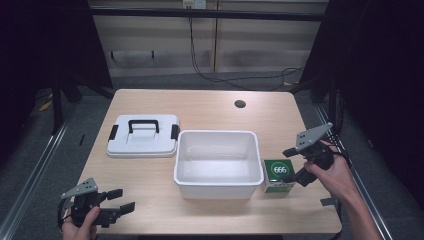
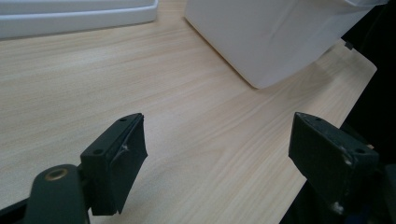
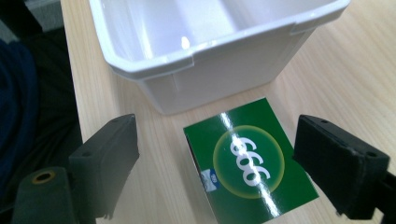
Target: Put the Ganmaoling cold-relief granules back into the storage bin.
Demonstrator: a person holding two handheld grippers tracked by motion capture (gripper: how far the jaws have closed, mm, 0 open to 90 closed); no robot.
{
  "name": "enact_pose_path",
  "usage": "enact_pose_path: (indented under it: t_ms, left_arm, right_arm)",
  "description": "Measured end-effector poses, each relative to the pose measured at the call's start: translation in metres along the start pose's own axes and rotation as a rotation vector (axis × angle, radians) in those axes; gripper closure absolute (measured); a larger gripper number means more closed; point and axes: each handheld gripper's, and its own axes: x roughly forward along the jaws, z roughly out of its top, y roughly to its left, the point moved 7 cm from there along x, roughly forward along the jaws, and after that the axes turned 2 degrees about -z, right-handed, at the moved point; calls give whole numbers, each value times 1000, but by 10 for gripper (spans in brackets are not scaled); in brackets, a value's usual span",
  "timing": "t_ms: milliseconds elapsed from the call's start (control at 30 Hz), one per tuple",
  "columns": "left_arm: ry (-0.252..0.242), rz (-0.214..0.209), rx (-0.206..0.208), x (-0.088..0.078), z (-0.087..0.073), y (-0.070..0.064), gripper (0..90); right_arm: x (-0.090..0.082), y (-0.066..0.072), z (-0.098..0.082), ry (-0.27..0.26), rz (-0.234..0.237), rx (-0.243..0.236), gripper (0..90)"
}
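Over at the table's right edge, the right gripper [image 3: 215,154] hangs wide-jawed above the green box [image 1: 278,175] beside the white bin [image 1: 218,162]; the left gripper [image 1: 117,201] gapes empty near the lid [image 1: 143,135].

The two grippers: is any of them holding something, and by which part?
Nothing is held. Left gripper is open over bare table; right gripper is open around the green box, not touching.
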Motion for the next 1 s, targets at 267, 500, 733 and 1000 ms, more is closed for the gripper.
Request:
enact_pose_path:
  t_ms: [267,500,733,1000]
  left_arm:
    - [2,0,-1,0,0,0,190]
    - [4,1,1,0,0,0,190]
    - [8,1,2,1,0,0,190]
    - [8,-2,-1,1,-1,0,189]
  right_arm:
    - [15,-10,-5,126,13,-62,101]
    - [26,-13,-8,221,52,-90,94]
    - [32,-18,-10,295,35,-141,93]
    - [46,-17,-17,413,63,-194,93]
